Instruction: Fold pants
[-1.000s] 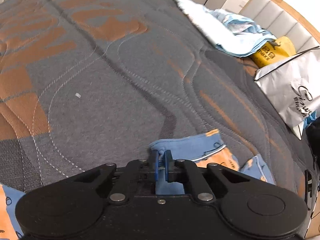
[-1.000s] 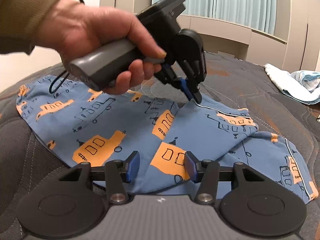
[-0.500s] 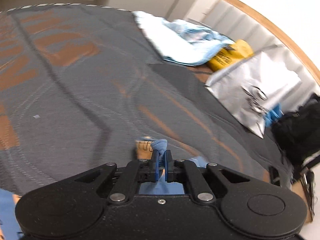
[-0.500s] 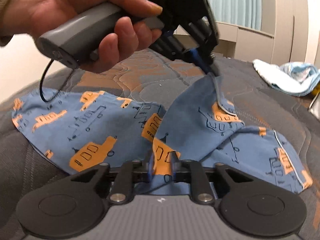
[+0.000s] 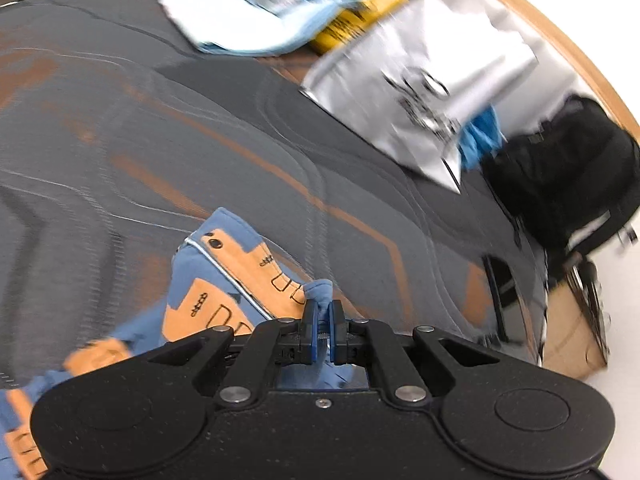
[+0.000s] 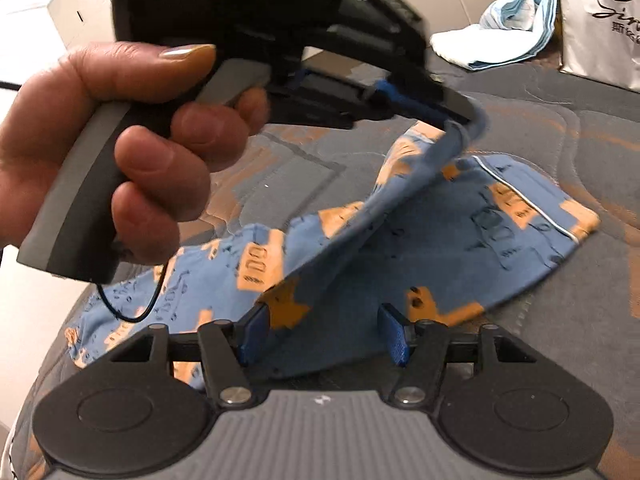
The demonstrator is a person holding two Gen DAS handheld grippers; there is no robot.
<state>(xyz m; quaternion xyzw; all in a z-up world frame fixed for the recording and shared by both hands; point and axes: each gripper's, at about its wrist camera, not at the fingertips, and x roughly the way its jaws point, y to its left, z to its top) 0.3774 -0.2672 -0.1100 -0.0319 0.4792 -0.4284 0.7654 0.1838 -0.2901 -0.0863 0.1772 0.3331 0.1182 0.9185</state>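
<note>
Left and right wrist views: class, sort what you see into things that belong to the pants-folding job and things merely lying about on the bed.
Part of the job:
blue patterned pants
left gripper, shut on a pants edge
right gripper, open

Just lying about:
silver bag
yellow packet
white and light blue cloth
black backpack

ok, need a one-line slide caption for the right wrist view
Left tongs lift a pinched edge of the blue printed pants off the quilted bed; right tongs open at the near edge.
</note>
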